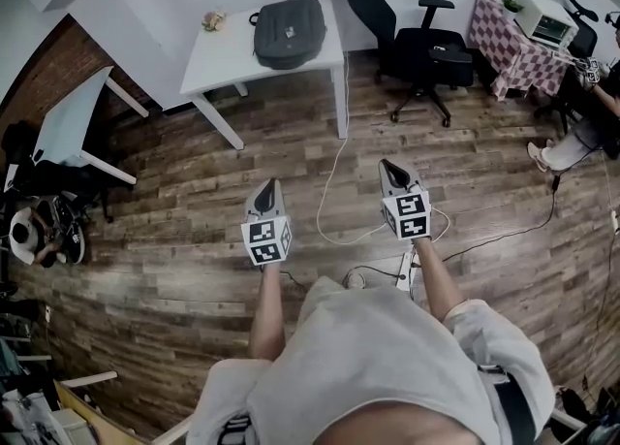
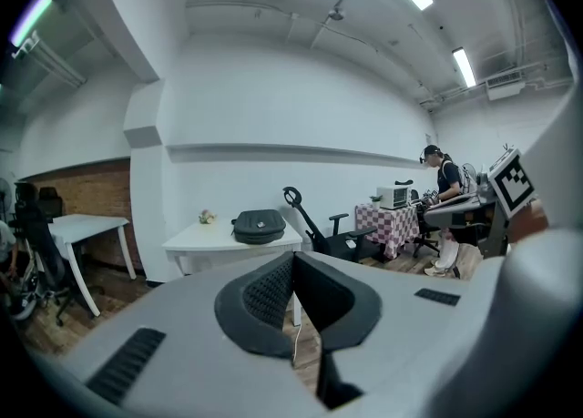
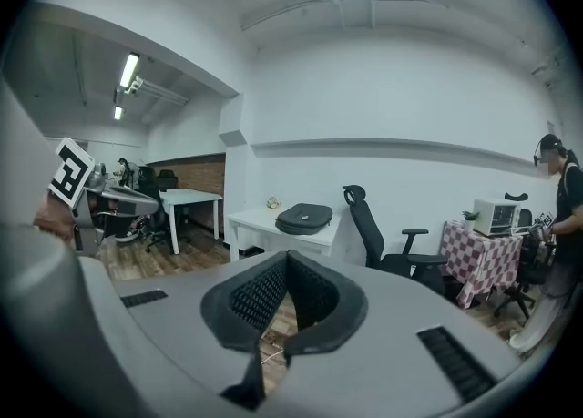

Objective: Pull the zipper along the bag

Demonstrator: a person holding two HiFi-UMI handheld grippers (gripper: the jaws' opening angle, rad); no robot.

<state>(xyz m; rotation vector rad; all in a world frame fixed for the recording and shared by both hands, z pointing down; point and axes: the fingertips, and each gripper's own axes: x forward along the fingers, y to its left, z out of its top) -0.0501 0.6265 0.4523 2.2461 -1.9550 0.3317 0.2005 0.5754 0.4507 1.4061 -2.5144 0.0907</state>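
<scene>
A dark grey zipped bag (image 1: pixel 289 31) lies flat on a white table (image 1: pixel 221 60) by the far wall; it also shows as the bag (image 2: pixel 259 226) and the bag (image 3: pixel 304 218) in the two gripper views. My left gripper (image 1: pixel 268 187) and right gripper (image 1: pixel 390 171) hang over the wooden floor, well short of the table, both pointing toward it. Each is shut with nothing between its jaws. The left gripper (image 2: pixel 292 261) and right gripper (image 3: pixel 286 258) show their dark pads meeting at the tips.
A black office chair (image 1: pixel 417 46) stands right of the table. A second white table (image 1: pixel 73 128) is at the left. A checkered-cloth table (image 1: pixel 513 46) and a seated person (image 1: pixel 591 104) are at far right. White cables (image 1: pixel 334 191) run across the floor.
</scene>
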